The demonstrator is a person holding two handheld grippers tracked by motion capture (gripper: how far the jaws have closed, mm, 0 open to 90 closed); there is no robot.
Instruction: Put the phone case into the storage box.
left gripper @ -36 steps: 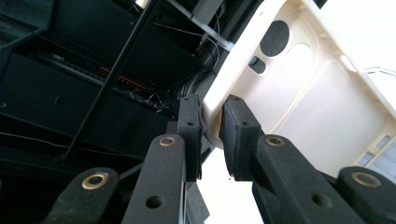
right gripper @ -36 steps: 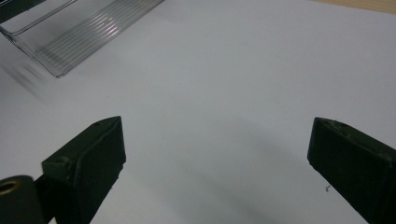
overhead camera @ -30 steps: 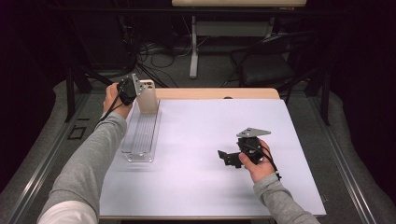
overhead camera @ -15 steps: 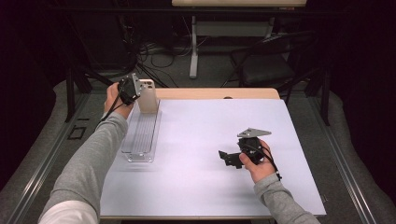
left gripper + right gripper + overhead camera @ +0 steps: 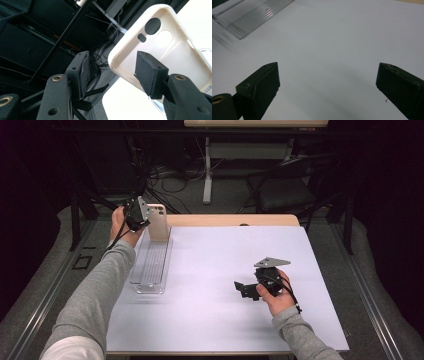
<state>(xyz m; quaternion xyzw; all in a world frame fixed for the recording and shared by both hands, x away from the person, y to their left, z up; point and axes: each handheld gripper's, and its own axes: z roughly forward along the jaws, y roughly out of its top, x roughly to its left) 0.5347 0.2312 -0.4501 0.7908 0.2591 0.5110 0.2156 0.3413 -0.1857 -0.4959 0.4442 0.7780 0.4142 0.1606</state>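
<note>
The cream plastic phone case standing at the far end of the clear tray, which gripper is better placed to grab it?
Left. The left gripper has open jaws right at the cream plastic phone case. The right gripper rests open over the white table sheet, well away from the clear ribbed tray.

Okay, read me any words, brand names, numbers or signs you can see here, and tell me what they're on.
No readable text anywhere.
The cream phone case by the left gripper carries no lettering or logo.
The clear tray, the white table sheet and the right gripper are unmarked.
</note>
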